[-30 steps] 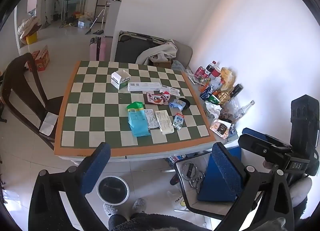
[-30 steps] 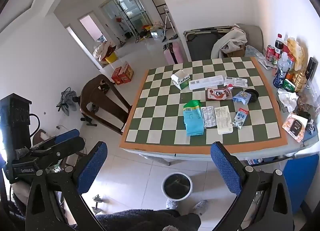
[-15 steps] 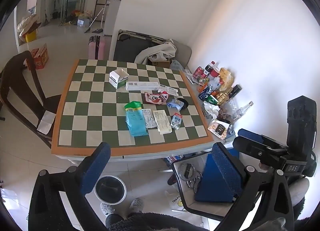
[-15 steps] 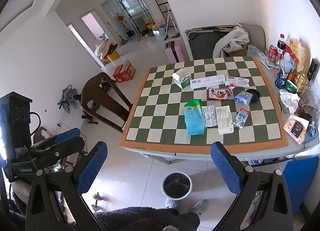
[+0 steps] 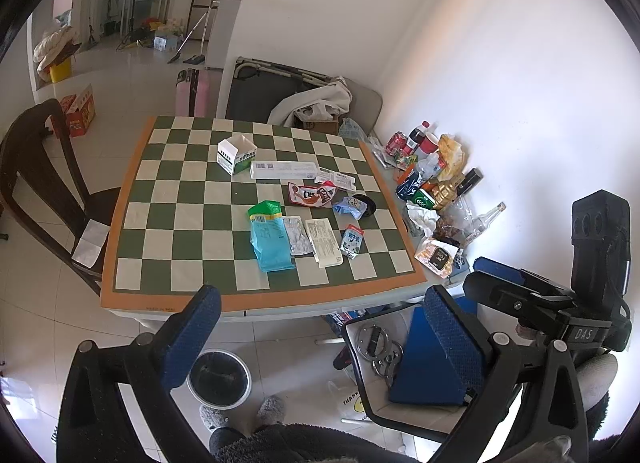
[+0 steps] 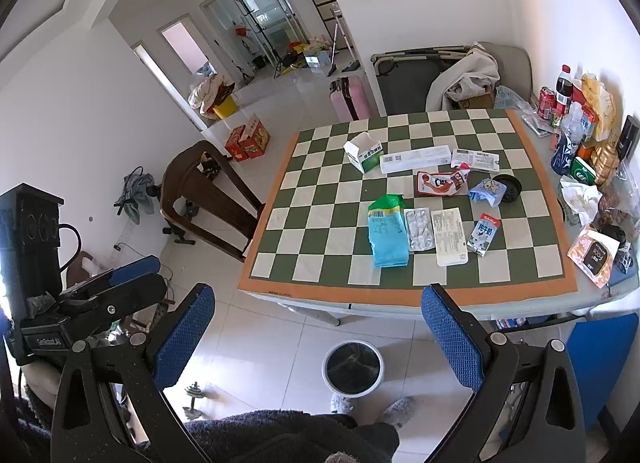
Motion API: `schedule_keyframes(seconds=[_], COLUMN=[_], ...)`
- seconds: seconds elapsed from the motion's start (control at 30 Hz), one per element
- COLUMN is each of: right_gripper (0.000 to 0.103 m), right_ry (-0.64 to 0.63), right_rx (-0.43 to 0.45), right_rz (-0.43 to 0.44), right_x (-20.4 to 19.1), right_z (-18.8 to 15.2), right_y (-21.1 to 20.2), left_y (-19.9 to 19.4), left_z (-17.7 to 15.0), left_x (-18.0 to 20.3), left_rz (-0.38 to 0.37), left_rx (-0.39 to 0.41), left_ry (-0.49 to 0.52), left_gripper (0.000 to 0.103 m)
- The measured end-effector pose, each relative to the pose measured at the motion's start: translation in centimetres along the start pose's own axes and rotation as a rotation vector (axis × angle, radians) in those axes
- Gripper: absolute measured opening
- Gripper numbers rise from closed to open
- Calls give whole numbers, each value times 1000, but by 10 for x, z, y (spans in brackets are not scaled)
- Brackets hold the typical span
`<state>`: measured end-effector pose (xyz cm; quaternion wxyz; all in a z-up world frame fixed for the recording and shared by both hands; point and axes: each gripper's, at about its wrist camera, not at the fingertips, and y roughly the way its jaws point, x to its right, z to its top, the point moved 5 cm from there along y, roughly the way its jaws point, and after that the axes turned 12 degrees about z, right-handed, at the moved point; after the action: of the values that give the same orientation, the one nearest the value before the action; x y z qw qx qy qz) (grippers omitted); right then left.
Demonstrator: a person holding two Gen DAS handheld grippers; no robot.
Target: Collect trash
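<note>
One table [image 6: 268,255], checkered green and cream. On the checks: one open white-and-green carton [image 6: 364,156], one long white box [image 6: 416,159], one paper slip [image 6: 476,160], one red snack wrapper [image 6: 438,183], one crumpled blue wrapper [image 6: 486,191], one black lid [image 6: 510,187], one teal pouch [image 6: 387,231], one blister pack [image 6: 419,229], one leaflet [image 6: 450,237], one small milk carton [image 6: 483,238]. One wooden chair [image 6: 200,191]. One waste bin [image 6: 353,367] on the floor. Two claws [image 5: 320,337] [image 6: 316,333], both spread wide, nothing between them.

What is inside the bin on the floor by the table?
The bin shows a dark liner and no clear trash inside. Its bottom is too dark to tell. It stands on the floor by the table, near the person's slippers.
</note>
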<state>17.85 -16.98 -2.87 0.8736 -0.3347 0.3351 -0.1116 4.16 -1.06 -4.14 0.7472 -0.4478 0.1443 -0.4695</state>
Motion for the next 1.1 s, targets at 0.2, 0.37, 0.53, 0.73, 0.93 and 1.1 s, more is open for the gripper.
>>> schedule_keyframes(seconds=[0.2, 0.37, 0.53, 0.73, 0.93, 1.1], right_gripper=[103, 103, 103, 103, 103, 103], right_ry=[1, -1, -2, 0, -4, -4], right_rx=[-3, -3, -4, -2, -2, -2], right_rz=[2, 1, 2, 5, 8, 6], right_x=[0, -1, -2, -2, -5, -5], right_z=[1, 1, 1, 1, 2, 1], right_y=[1, 2, 3, 3, 6, 5], left_y=[3, 4, 4, 3, 5, 6], left_z=[-4, -2, -1, 0, -1, -2], left_x=[11, 19, 14, 13, 13, 15], left_rz=[4, 2, 2, 2, 0, 0], left_rx=[2, 1, 2, 1, 0, 0], left_ry=[10, 6, 1, 0, 0, 0], left_gripper=[103, 103, 103, 103, 103, 103])
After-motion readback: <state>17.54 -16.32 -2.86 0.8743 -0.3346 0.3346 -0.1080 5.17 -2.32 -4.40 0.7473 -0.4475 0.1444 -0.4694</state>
